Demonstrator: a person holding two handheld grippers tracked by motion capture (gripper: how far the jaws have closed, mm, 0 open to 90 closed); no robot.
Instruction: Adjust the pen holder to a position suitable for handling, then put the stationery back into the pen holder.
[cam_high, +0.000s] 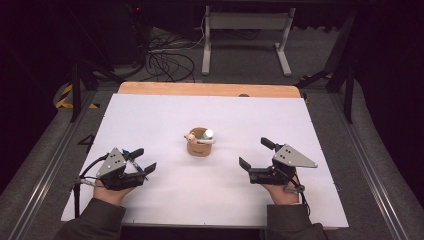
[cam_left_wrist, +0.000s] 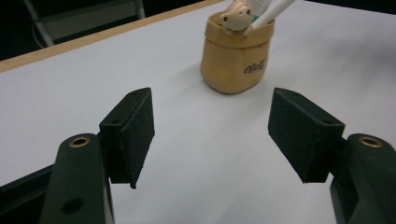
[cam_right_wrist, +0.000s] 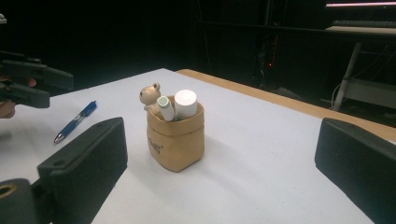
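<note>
A small tan pouch (cam_high: 200, 143) stands upright in the middle of the white table top (cam_high: 210, 200). It holds a bear-headed stick (cam_right_wrist: 150, 95), a white tube (cam_right_wrist: 165, 108) and a white cylinder (cam_right_wrist: 185, 103). My left gripper (cam_high: 144, 160) rests at the near left, open, its pads (cam_left_wrist: 130, 133) aimed at the pouch (cam_left_wrist: 236, 60) with bare table between them. My right gripper (cam_high: 256, 153) is at the near right, also open and wide, facing the pouch (cam_right_wrist: 176, 140) from some way off. A blue pen (cam_right_wrist: 74, 122) lies on the table by the left gripper (cam_right_wrist: 32, 84).
A wooden strip (cam_high: 210, 89) runs along the table's far edge. Beyond it on the floor stand a white desk frame (cam_high: 247, 30) and a tangle of cables (cam_high: 167, 62). Metal rails (cam_high: 47, 165) flank the table.
</note>
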